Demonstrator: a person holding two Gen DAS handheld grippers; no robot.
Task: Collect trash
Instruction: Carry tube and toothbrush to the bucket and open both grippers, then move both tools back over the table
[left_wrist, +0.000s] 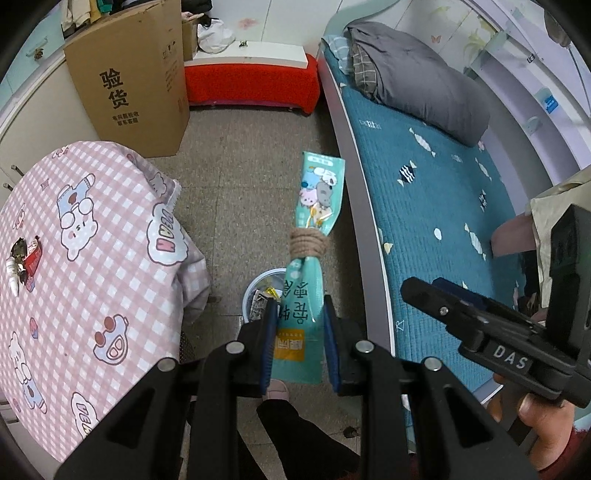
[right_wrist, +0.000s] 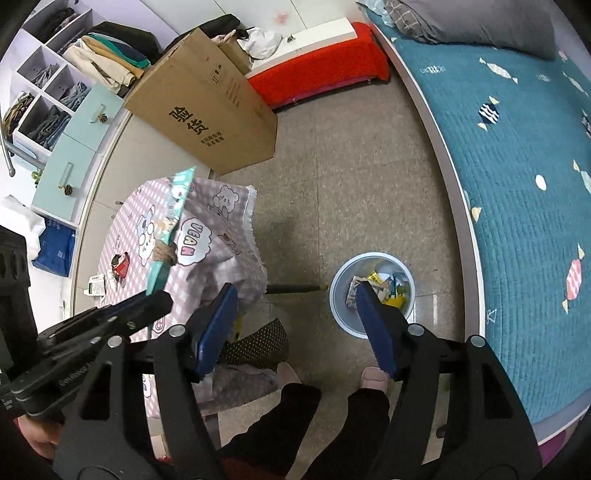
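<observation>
My left gripper (left_wrist: 300, 306) is shut on a long teal snack packet (left_wrist: 321, 192) with a coil of twine around its middle. The packet hangs above a small pale blue bin (left_wrist: 259, 277) on the floor. In the right wrist view the same bin (right_wrist: 341, 306) holds several wrappers (right_wrist: 388, 288). My right gripper (right_wrist: 297, 288) stands open with nothing between its blue pads (right_wrist: 218, 325), the right pad over the bin's rim. The left gripper (right_wrist: 147, 299) and its packet (right_wrist: 177, 206) show at the left of that view. More litter (left_wrist: 26, 258) lies on the table.
A table under a pink checked cloth (left_wrist: 92, 258) stands left of the bin. A bed with a teal quilt (left_wrist: 443, 221) runs along the right. A big cardboard box (left_wrist: 129, 81) and a red bench (left_wrist: 251, 85) stand at the back. A person's legs and slippers (right_wrist: 373, 376) are near the bin.
</observation>
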